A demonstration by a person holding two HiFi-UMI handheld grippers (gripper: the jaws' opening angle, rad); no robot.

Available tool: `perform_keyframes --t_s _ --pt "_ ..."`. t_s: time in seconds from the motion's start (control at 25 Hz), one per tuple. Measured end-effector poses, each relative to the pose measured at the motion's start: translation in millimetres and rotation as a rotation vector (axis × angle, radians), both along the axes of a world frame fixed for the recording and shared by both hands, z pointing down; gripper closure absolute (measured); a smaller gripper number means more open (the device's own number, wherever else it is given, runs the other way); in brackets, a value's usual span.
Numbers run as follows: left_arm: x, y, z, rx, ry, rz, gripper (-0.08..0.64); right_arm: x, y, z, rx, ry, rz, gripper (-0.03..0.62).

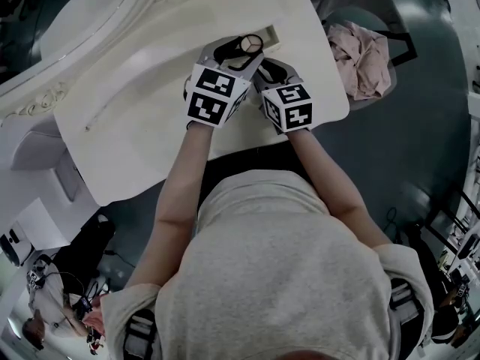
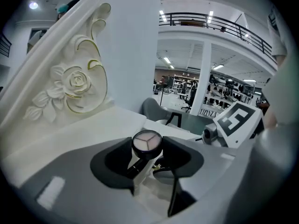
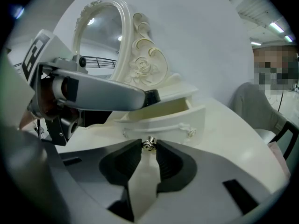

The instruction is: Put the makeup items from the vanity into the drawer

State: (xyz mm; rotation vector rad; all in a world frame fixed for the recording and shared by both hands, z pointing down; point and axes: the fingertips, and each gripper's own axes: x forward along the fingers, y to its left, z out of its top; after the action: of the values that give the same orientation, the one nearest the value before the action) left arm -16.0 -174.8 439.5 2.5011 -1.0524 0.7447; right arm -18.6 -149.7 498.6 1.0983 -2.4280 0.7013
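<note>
White vanity top (image 1: 142,88), drawer open: a round compact was poised over it for the drop.

The left gripper (image 2: 147,147) was clamped on the round compact (image 2: 146,141) directly above the open drawer (image 3: 161,118). The right gripper (image 3: 149,148) pinched a small metal knob (image 3: 149,144) at the drawer's front, apparently holding the drawer out. The step in hand looked like placing. The next move would call for lowering the compact inside the drawer's walls and parting the left jaws without knocking the rim. The compact's three-part face pointed roughly up, away from the drawer, and being a disc it showed no clear long axis. A dark stem ran below it, over the drawer, and I could not tell whether it belonged to the compact.
</note>
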Motion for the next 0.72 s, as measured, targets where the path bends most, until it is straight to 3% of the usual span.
perform_keyframes --t_s 0.28,0.72 --pt "14.2 0.9 12.7 -0.081 0.007 0.030 0.347 0.7 0.3 -0.7 0.003 -0.005 -0.003 0.488" --pt "15.5 -6.7 21.3 -0.079 -0.038 0.007 0.347 0.6 0.4 -0.6 0.000 -0.008 0.001 0.488"
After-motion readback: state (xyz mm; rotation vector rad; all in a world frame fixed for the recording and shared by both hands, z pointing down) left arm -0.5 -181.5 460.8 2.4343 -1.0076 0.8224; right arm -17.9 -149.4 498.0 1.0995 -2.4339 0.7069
